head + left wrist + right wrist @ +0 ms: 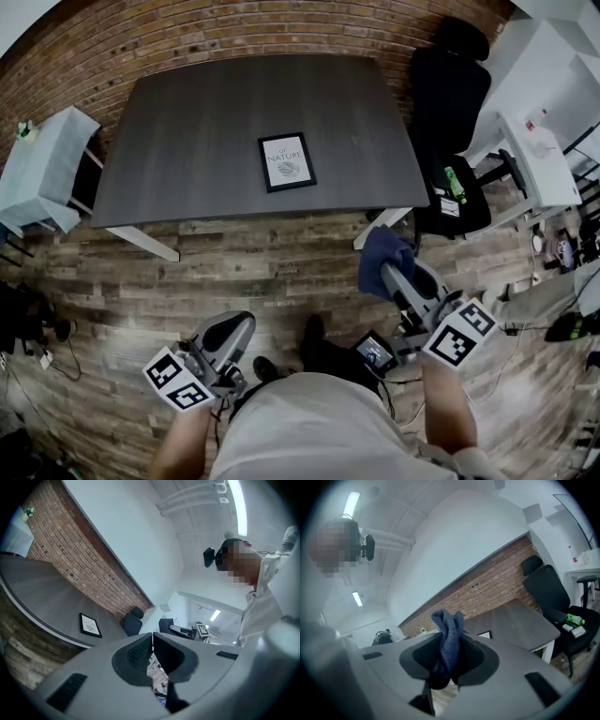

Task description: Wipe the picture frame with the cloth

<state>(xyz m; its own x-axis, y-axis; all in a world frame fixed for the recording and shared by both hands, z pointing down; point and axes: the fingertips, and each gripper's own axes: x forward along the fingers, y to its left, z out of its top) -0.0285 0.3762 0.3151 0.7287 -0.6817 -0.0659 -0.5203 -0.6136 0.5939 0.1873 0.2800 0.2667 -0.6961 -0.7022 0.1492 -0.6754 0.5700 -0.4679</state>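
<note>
A black picture frame (287,161) with a white print lies flat on the dark grey table (187,131), toward its near edge; it also shows small in the left gripper view, picture frame (90,625). My right gripper (386,264) hangs over the wooden floor in front of the table's near right corner, shut on a bunched dark blue cloth (380,255); in the right gripper view the cloth (447,641) stands up between the jaws. My left gripper (225,331) is low at the left, well short of the table, shut with nothing in it.
A black office chair (448,103) stands by the table's right side, with a white desk (534,141) beyond it. A light blue side table (42,164) is at the left. A brick wall (187,37) runs behind the table. Cables and dark items lie on the floor at both sides.
</note>
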